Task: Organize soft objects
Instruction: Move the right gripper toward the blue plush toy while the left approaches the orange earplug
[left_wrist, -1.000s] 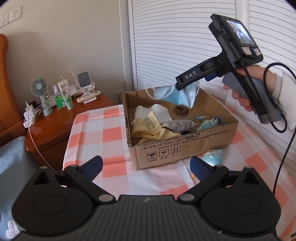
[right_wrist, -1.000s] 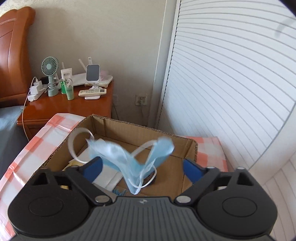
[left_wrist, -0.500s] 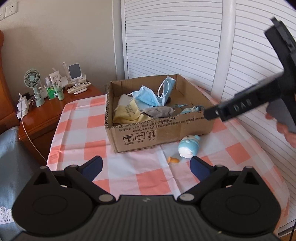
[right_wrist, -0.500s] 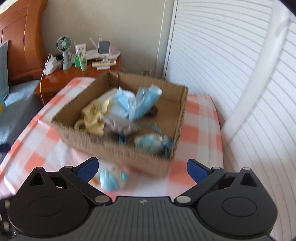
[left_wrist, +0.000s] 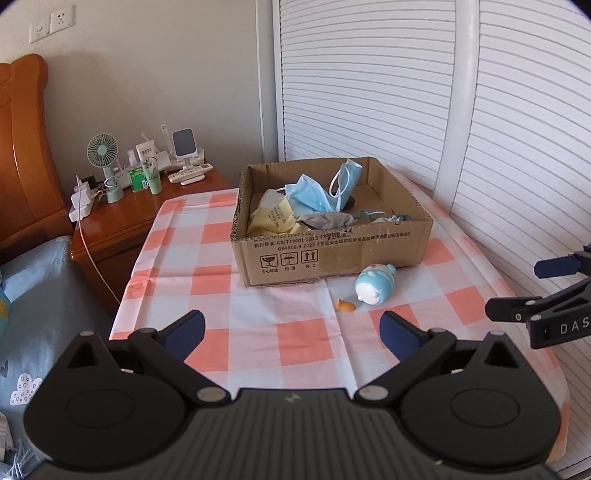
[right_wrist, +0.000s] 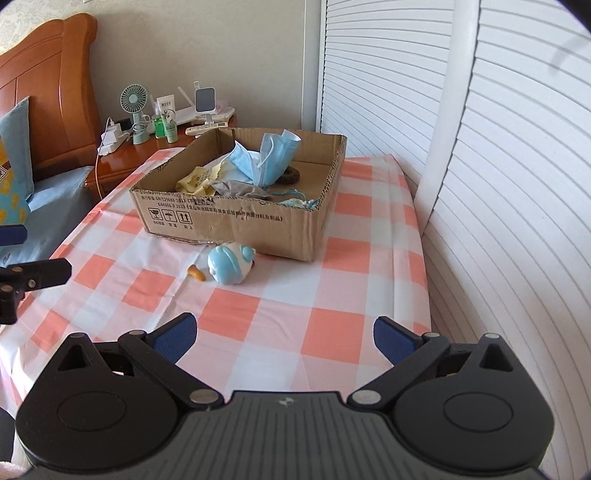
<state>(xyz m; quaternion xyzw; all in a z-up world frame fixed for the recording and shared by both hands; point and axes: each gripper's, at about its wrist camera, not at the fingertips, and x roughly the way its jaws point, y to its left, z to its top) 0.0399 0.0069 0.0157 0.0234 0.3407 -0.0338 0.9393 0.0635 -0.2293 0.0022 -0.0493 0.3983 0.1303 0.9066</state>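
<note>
On the checked table (left_wrist: 258, 343), our box (left_wrist: 332, 254) holds the masks (left_wrist: 314, 195) and cloths (left_wrist: 275, 218).
Just before it lie the blue toy (right_wrist: 231, 267) and a small orange piece (right_wrist: 196, 274), perhaps rubber; left gripper (left_wrist: 291, 328) and right gripper (right_wrist: 282, 336) both hang wide apart, empty.

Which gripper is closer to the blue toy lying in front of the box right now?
Hard to call; right looks slightly nearer. The right gripper faces the blue toy from its near-right; the left gripper sits back to its near-left.

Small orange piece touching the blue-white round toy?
Apart. Left wrist view shows checkered cloth between the small orange piece and the blue-white round toy.
</note>
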